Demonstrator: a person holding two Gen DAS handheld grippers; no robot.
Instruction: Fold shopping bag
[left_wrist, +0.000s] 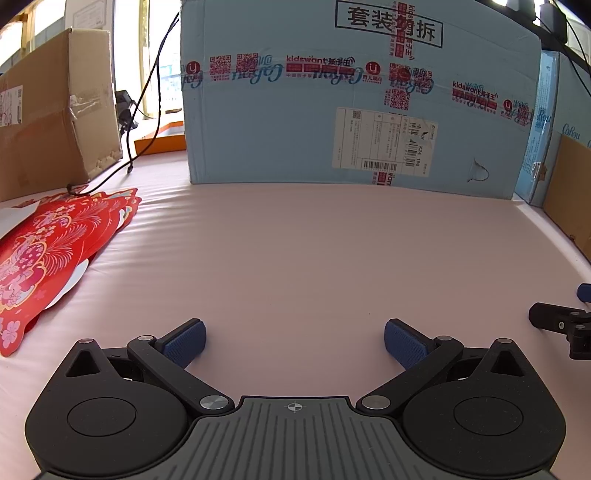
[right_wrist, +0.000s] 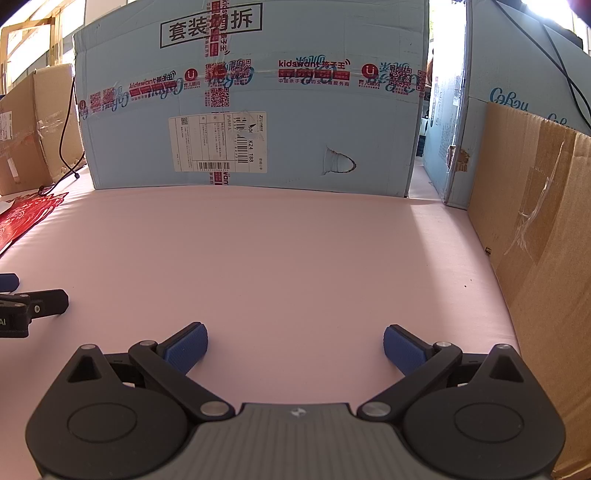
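Observation:
A stack of flat red shopping bags (left_wrist: 48, 254) with pink and gold flower print lies at the left on the pink table (left_wrist: 303, 258); its corner shows far left in the right wrist view as red bags (right_wrist: 26, 214). My left gripper (left_wrist: 294, 341) is open over bare table, well to the right of the bags, nothing between its blue pads. My right gripper (right_wrist: 295, 345) is open too, over bare table, holding nothing. Each gripper sees the other's fingertip at its frame edge: right gripper's finger (left_wrist: 554, 319), left gripper's finger (right_wrist: 40, 302).
A large light-blue carton (left_wrist: 351, 96) stands across the back of the table. A brown cardboard box (left_wrist: 55, 110) with a black cable (left_wrist: 147, 110) sits back left. A brown cardboard wall (right_wrist: 543, 236) and a second blue carton (right_wrist: 517, 66) close the right side.

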